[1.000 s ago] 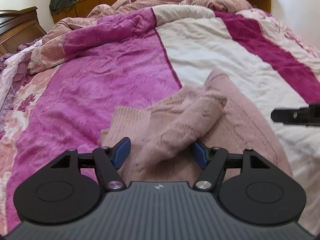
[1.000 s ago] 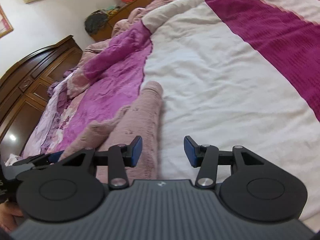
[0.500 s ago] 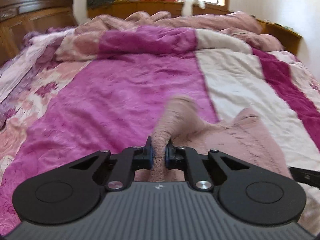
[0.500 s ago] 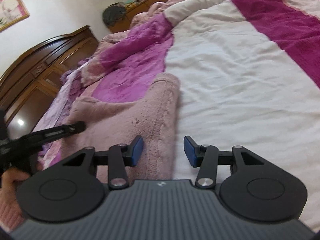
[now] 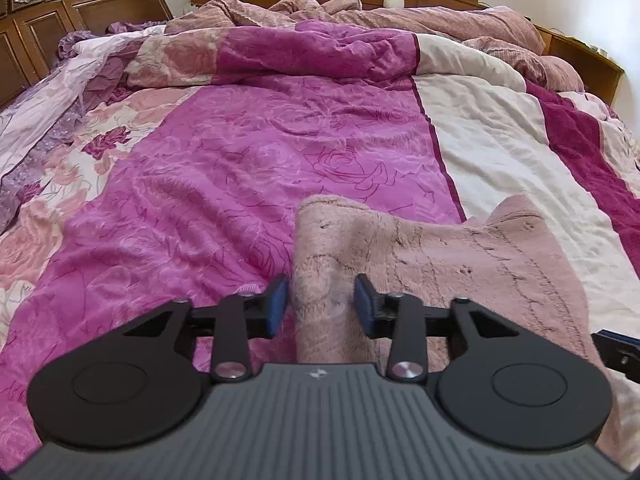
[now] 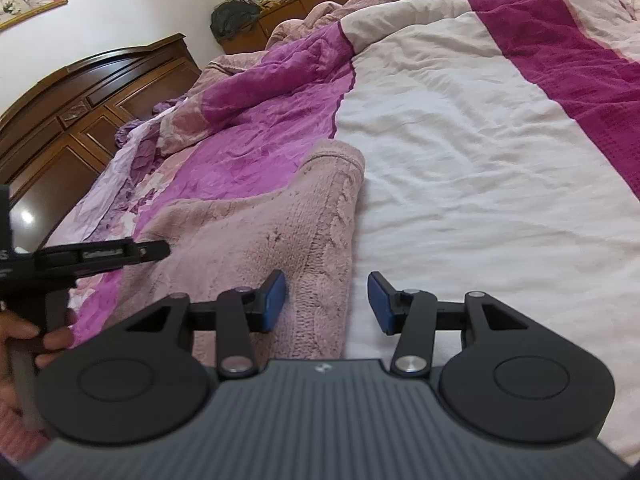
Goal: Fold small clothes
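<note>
The left gripper [image 5: 320, 300] has let go: half a second ago its blue pads were pinched tight on a raised ridge of the pink knitted garment [image 5: 440, 264], and now they stand apart with that ridge between them, no longer squeezed. The garment lies spread on the bedspread [image 5: 240, 168], straddling the magenta panel and the white one. The right gripper [image 6: 326, 300] stays wide open, as before, over the garment's right edge, left pad above the knit, right pad above white fabric. Near edges of the garment are hidden under both gripper bodies, so its full outline is unclear. The person's left hand [image 6: 28, 340] is cut off at the frame edge.
</note>
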Demonstrator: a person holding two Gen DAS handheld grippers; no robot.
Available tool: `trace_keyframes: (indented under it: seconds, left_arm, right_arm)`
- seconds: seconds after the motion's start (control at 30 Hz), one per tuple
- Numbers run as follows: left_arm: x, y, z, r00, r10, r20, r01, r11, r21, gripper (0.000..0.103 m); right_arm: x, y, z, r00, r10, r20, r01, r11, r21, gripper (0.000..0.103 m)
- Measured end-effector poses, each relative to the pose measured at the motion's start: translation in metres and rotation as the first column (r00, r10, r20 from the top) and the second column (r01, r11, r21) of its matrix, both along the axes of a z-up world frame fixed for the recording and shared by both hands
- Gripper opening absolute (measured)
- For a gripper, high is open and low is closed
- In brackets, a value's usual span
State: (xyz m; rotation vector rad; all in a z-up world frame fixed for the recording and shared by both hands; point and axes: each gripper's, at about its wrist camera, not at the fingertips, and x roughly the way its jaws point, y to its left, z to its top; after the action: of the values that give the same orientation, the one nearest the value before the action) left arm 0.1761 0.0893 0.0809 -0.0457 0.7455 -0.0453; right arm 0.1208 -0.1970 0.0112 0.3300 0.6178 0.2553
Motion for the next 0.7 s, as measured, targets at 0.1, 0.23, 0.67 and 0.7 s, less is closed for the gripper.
trace_keyframes:
  seconds: [0.1,0.23,0.67,0.7]
  left_arm:
    - [-0.010,0.002,0.008,1.000,0.004,-0.022,-0.004,1.000,-0.009,0.057]
    - [-0.027,0.002,0.016,0.999,0.013,-0.050,-0.013,1.000,0.002,0.063]
    - [-0.057,0.012,0.016,0.991,0.021,-0.132,-0.025,0.999,-0.029,0.064]
    - [-0.057,0.012,0.014,0.991,0.021,-0.135,-0.025,0.999,-0.030,0.064]
  right_arm:
    - [-0.004,0.001,0.004,1.000,-0.010,0.008,0.010,1.000,-0.014,0.050]
    - [-0.013,0.003,0.011,1.000,-0.004,0.026,0.005,1.000,-0.026,0.050]
    - [-0.030,0.022,0.013,0.999,0.032,0.027,-0.031,0.998,-0.058,0.050]
    - [-0.030,0.024,0.012,0.999,0.037,0.022,-0.035,0.997,-0.063,0.050]
